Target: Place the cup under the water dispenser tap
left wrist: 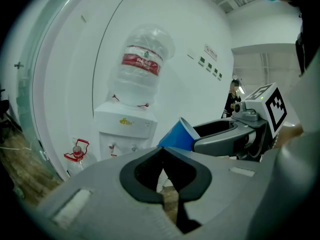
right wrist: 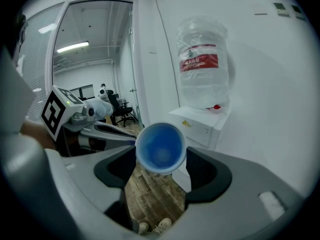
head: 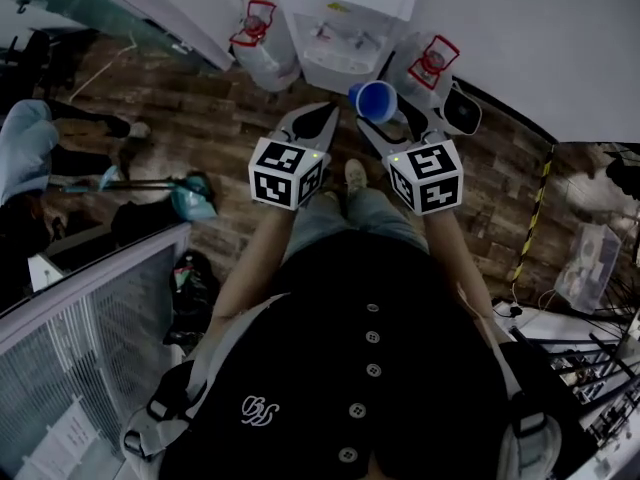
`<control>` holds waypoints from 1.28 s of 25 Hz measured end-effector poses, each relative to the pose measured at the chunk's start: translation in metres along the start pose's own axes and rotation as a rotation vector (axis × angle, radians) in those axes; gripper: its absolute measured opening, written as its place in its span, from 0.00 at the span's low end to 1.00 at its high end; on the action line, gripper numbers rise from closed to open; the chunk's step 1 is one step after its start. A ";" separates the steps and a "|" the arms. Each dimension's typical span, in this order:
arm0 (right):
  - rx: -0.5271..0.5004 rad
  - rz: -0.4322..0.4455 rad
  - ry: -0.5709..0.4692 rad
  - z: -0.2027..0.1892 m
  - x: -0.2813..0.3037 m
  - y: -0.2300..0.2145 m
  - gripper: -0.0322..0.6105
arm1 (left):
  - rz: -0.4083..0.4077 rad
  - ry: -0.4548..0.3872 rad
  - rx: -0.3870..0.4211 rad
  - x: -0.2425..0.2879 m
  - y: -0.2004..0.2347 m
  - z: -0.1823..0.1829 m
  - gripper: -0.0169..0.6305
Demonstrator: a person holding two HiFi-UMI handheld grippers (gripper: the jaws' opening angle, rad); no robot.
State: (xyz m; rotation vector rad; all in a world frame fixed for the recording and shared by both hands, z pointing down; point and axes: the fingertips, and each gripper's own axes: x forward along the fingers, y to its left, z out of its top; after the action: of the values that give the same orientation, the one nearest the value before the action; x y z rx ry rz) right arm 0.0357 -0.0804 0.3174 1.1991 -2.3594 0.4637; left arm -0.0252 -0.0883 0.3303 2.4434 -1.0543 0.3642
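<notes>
A blue paper cup [head: 376, 100] is tilted on its side, open mouth toward me, with my right gripper [head: 388, 120] shut on it. In the right gripper view the cup [right wrist: 160, 148] fills the space between the jaws. The white water dispenser [head: 345, 28] stands against the wall just ahead, with a clear bottle [right wrist: 202, 64] on top and small taps [left wrist: 114, 146] on its front. The cup is held short of the dispenser, apart from it. My left gripper [head: 325, 114] hovers beside the cup, shut and empty, its tips [left wrist: 162, 153] touching.
Two spare water jugs with red caps [head: 262, 43] [head: 428, 63] stand on the wooden floor either side of the dispenser. A dark bin [head: 462, 111] sits to the right. A glass partition [head: 90, 348] runs along the left. My shoes [head: 355, 175] show below.
</notes>
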 end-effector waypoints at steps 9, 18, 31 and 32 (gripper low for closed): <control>-0.013 0.032 0.051 -0.009 0.025 -0.014 0.54 | 0.009 0.016 -0.065 0.025 0.021 -0.008 0.03; -0.001 0.036 0.080 -0.027 0.062 -0.031 0.54 | 0.003 0.061 -0.102 0.054 0.033 -0.032 0.03; 0.037 0.031 0.129 -0.068 0.122 -0.065 0.54 | 0.033 0.099 -0.140 0.095 0.069 -0.074 0.03; 0.036 0.033 0.133 -0.071 0.127 -0.066 0.54 | 0.035 0.101 -0.140 0.099 0.072 -0.077 0.03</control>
State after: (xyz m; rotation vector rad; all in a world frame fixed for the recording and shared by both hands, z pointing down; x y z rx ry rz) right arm 0.0411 -0.1680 0.4509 1.1105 -2.2695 0.5808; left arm -0.0164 -0.1546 0.4582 2.2621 -1.0441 0.4063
